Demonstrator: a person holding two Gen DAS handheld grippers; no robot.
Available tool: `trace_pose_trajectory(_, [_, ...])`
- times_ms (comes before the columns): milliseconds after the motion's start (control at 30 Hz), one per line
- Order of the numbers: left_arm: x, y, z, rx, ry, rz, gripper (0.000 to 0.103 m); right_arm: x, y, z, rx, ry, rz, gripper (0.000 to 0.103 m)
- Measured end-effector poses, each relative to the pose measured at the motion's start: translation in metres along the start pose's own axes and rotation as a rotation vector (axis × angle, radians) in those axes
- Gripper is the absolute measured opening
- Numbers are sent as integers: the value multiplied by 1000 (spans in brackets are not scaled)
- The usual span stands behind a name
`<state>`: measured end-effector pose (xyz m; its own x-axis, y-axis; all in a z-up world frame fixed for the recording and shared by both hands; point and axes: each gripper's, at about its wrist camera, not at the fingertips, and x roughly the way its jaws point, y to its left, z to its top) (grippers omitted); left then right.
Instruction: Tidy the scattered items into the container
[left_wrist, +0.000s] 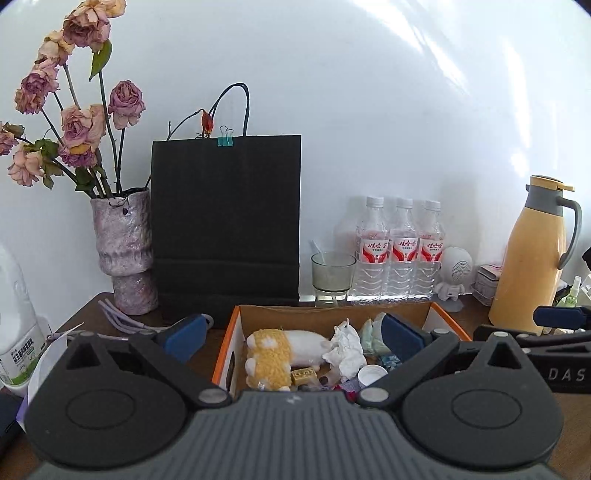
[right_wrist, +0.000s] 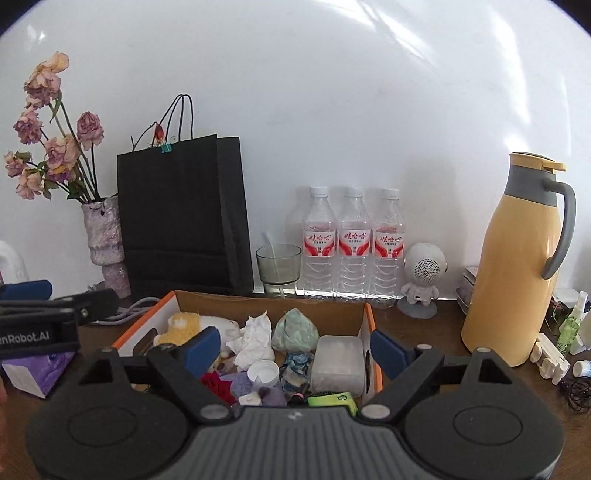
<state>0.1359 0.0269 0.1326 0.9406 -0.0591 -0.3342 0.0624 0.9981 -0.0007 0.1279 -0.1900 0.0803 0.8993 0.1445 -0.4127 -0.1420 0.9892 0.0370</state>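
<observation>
An orange-edged cardboard box (left_wrist: 226, 343) (right_wrist: 364, 332) stands on the dark table in front of both grippers. It holds a yellow and white plush toy (left_wrist: 271, 354) (right_wrist: 183, 326), crumpled white tissue (left_wrist: 345, 347) (right_wrist: 255, 339), a pale green wad (right_wrist: 295, 328), a white cap (right_wrist: 263, 371), a frosted plastic case (right_wrist: 338, 363) and other small items. My left gripper (left_wrist: 293, 334) is open and empty over the box. My right gripper (right_wrist: 297, 349) is open and empty over the box.
A black paper bag (left_wrist: 225, 225) (right_wrist: 177, 218), a vase of dried roses (left_wrist: 123, 251), a glass (right_wrist: 277, 267), three water bottles (right_wrist: 352, 243), a small white robot speaker (right_wrist: 423, 273) and a yellow thermos (right_wrist: 513, 266) line the wall. Small bottles and cables (right_wrist: 570, 332) lie at right.
</observation>
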Motion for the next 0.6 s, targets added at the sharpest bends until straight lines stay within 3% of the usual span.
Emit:
trace_pose_trajectory(133, [-17,-1,-9,-19,-2,18,103,-5,2,-15,5,13,-32,90])
trace_pose_trajectory(267, [-66,-8,-44,1,-81,10,103,-43,0,-43,37,15,-9,92])
trace_pose_trajectory(400, [-118,-20,-93,81,-19,1,103,-98,3,-93,0,34,25,92])
trace_pose_trajectory(500, [-156,-22,-135,50,-13,-20,103,-142,7,-129,-8,26,44,95])
trace_pose_trajectory(600, [-178,-28,-169,38,80,-40,103,-167,6,-161,48,33,55,98])
